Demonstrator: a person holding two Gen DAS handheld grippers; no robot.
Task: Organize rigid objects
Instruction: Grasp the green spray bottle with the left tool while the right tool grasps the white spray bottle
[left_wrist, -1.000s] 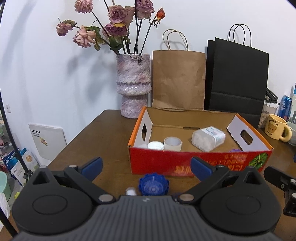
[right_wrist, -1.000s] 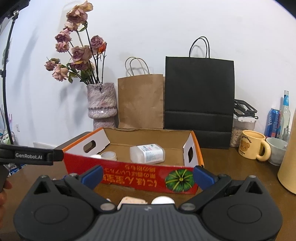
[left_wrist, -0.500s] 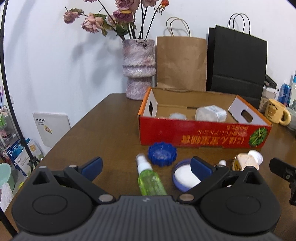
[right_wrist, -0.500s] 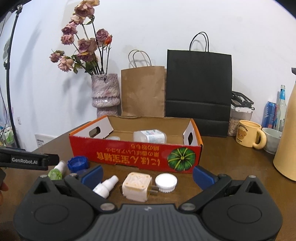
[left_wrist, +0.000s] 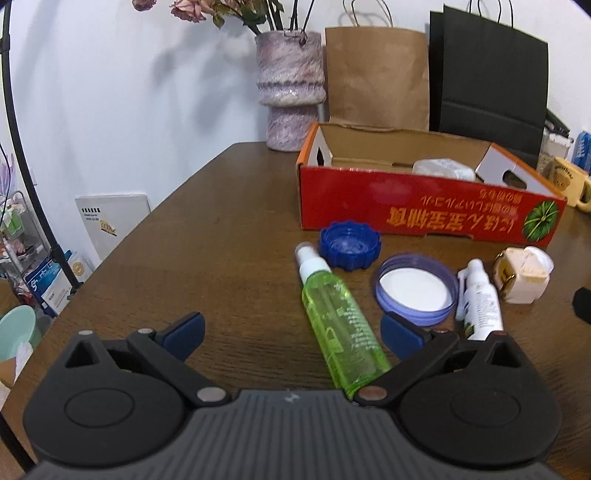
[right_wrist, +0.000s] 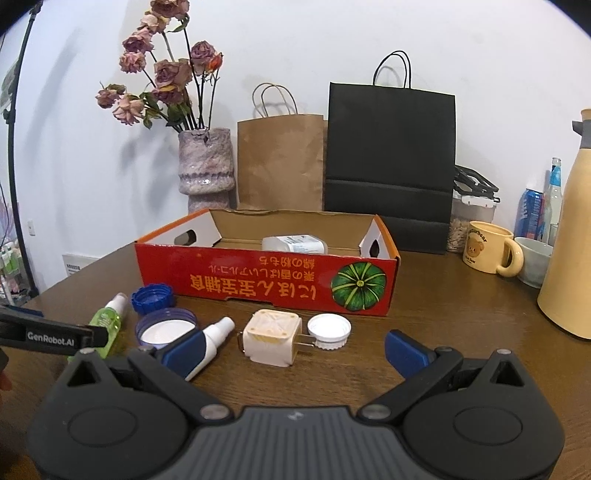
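A red cardboard box (left_wrist: 424, 206) (right_wrist: 266, 280) stands on the brown table and holds a clear plastic container (right_wrist: 295, 244). In front of it lie a green spray bottle (left_wrist: 338, 317) (right_wrist: 107, 321), a blue cap (left_wrist: 350, 244) (right_wrist: 153, 298), a purple-rimmed lid (left_wrist: 414, 288) (right_wrist: 166, 328), a small white spray bottle (left_wrist: 480, 301) (right_wrist: 212, 343), a cream plug adapter (left_wrist: 522, 280) (right_wrist: 273, 338) and a white cap (right_wrist: 329, 330). My left gripper (left_wrist: 291, 334) is open above the table, near the green bottle. My right gripper (right_wrist: 291, 349) is open, just short of the adapter.
A vase of dried roses (right_wrist: 207, 166), a brown paper bag (right_wrist: 280, 162) and a black bag (right_wrist: 389, 158) stand behind the box. A yellow mug (right_wrist: 487, 251), a bowl (right_wrist: 533, 260), a tall cream jug (right_wrist: 569, 236) and bottles are at the right.
Both grippers have pulled back from the box and tilted down, so the loose items on the table in front of it have come into view. Both stay open.
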